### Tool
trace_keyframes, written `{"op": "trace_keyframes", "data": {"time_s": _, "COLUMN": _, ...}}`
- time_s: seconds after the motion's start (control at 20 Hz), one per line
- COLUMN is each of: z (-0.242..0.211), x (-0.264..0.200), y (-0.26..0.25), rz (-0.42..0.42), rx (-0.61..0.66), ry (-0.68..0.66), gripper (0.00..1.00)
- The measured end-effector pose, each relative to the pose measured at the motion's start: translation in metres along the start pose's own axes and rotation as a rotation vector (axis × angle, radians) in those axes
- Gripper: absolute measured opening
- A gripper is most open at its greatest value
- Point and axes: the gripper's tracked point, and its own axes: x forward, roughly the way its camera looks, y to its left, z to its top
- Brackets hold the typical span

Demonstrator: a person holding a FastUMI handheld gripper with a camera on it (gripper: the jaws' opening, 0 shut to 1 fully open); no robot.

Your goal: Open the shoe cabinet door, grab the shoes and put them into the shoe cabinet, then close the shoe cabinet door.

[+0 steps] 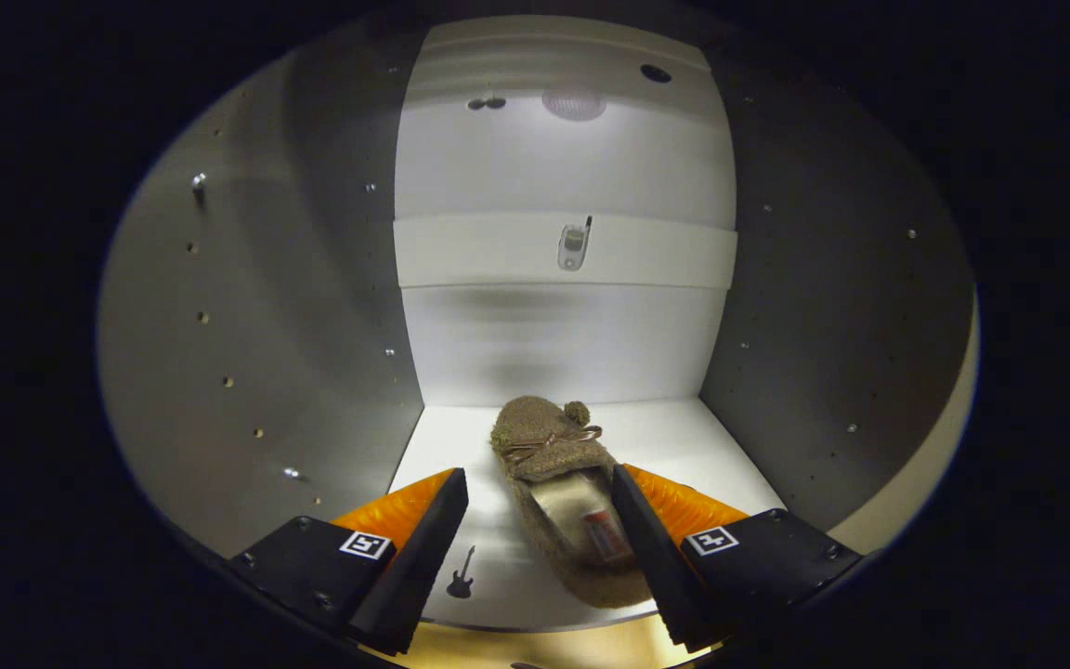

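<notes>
I am looking into the open shoe cabinet (pixel 554 344), white inside with grey side walls. A fuzzy brown slipper (pixel 554 465) with a small bow and pompom lies on the cabinet floor (pixel 684 446), toe pointing to the back wall. My gripper (pixel 540 483) stands open. The slipper's heel end lies between the fingers, close against the right finger (pixel 646 539) and apart from the left finger (pixel 424 539). Whether the right finger touches the slipper I cannot tell.
A white shelf board (pixel 498 251) crosses the back of the cabinet at mid height, with a small fitting at its middle. The grey side walls (pixel 247 325) carry rows of peg holes. A small guitar-shaped sticker (pixel 461 574) marks the floor near the front edge.
</notes>
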Motion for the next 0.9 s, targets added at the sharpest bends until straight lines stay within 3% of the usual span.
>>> {"op": "trace_keyframes", "data": {"time_s": 0.65, "z": 0.010, "x": -0.198, "y": -0.036, "rz": -0.066, "rx": 0.031, "ry": -0.169, "gripper": 0.98}}
{"op": "trace_keyframes", "data": {"time_s": 0.9, "z": 0.006, "x": -0.281, "y": -0.052, "rz": -0.025, "rx": 0.073, "ry": -0.212, "gripper": 0.98}}
